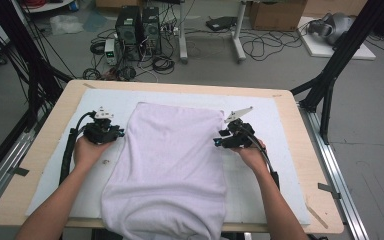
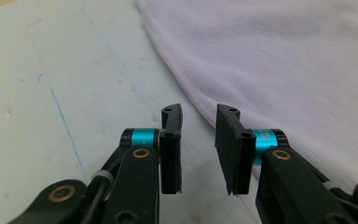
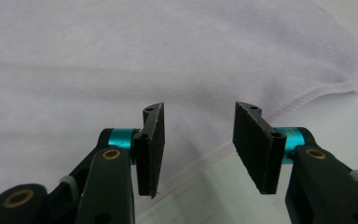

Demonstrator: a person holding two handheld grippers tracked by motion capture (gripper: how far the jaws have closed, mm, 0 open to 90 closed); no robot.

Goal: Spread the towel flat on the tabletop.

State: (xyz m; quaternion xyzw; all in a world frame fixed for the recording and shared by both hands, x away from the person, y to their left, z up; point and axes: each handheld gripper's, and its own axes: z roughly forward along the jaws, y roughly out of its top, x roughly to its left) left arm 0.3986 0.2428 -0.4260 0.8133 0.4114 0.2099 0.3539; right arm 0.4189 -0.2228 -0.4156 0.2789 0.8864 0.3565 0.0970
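White towel (image 1: 167,165) is being shown spread over the middle of the tabletop (image 1: 300,150), lying on a pale mat (image 1: 265,165), with its near end hanging over the front edge. Its far end is lying flat, and soft folds are being seen across its middle. The left tool (image 1: 121,133) is being held just beside the towel's left edge; in the left gripper view its jaws are being kept spread (image 2: 199,144), with nothing between them and the hem running just past the tips over bare mat. The right tool (image 1: 216,142) is being held at the towel's right edge; in the right gripper view its jaws are being kept spread (image 3: 198,140) above the hem, gripping nothing. Each tool is being held by a hand, left (image 1: 87,150) and right (image 1: 252,155).
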